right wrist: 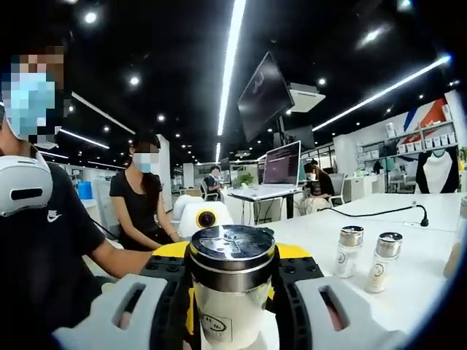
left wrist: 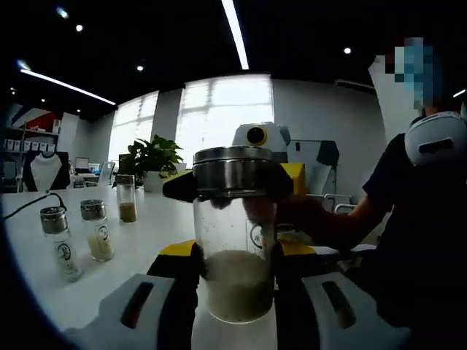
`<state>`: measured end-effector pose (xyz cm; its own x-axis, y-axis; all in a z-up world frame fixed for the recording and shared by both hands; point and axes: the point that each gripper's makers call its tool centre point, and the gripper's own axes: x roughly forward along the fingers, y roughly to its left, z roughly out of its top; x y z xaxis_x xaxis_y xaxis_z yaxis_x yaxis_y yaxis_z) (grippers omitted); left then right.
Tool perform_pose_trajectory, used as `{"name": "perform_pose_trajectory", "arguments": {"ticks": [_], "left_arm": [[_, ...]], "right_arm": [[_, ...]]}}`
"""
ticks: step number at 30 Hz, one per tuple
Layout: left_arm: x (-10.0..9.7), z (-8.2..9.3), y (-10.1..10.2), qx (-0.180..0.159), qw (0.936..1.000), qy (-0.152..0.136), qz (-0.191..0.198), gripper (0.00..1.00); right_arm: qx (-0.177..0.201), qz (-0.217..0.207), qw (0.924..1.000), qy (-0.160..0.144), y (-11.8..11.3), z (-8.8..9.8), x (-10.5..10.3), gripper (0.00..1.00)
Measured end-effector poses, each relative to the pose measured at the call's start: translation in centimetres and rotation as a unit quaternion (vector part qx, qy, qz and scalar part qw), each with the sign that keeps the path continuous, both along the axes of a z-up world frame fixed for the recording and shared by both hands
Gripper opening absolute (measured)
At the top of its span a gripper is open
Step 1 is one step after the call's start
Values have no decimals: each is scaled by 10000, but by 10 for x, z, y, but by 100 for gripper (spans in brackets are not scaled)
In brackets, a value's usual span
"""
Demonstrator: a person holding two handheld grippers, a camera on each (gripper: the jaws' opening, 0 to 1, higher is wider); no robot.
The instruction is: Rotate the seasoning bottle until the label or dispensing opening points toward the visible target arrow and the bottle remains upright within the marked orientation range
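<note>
Between both claws, standing upright on white worktop (left wrist: 131, 240): seasoning bottle (left wrist: 235, 240). Left claw (left wrist: 235, 281) clamping glass body, steadying it; right claw (right wrist: 232, 288) clamping steel cap, likely readying rotation. No target arrow discernible.

The seasoning bottle (right wrist: 232, 292) runs off the right gripper view at 6 o'clock, its label (right wrist: 218, 325) too small to read; a jar (right wrist: 457, 248) is cut at 3 o'clock.
</note>
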<state>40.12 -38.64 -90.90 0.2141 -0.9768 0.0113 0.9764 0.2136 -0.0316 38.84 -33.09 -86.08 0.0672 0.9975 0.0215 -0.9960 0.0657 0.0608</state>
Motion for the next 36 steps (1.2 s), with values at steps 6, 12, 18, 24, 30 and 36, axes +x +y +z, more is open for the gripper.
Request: {"name": "perform_pose_trajectory", "arguments": {"ticks": [6,12,18,24,30,36], "left_arm": [[12,3,5,-155,9994,-41,296,42],[27,-1,8,-175,9973,26,708,42],[42,-5,6,96,9914,-232,1284,43],[46,0,7,-32,9886,-231,1488,43],[51,-2,5,-113,9852,-160,1703,43],[52,-12,-4,32,9826,-119,1852,46]], "right_arm": [[44,-513,9987,-44,1,1,13,40],[-53,-1247,9919,-258,0,-4,33,40],[83,-1939,9809,-130,-2,-5,47,40],[349,-2340,9713,-257,-6,3,54,40],[598,-2704,9607,-187,-12,7,61,40],[516,-3068,9499,-286,-14,3,68,40]]}}
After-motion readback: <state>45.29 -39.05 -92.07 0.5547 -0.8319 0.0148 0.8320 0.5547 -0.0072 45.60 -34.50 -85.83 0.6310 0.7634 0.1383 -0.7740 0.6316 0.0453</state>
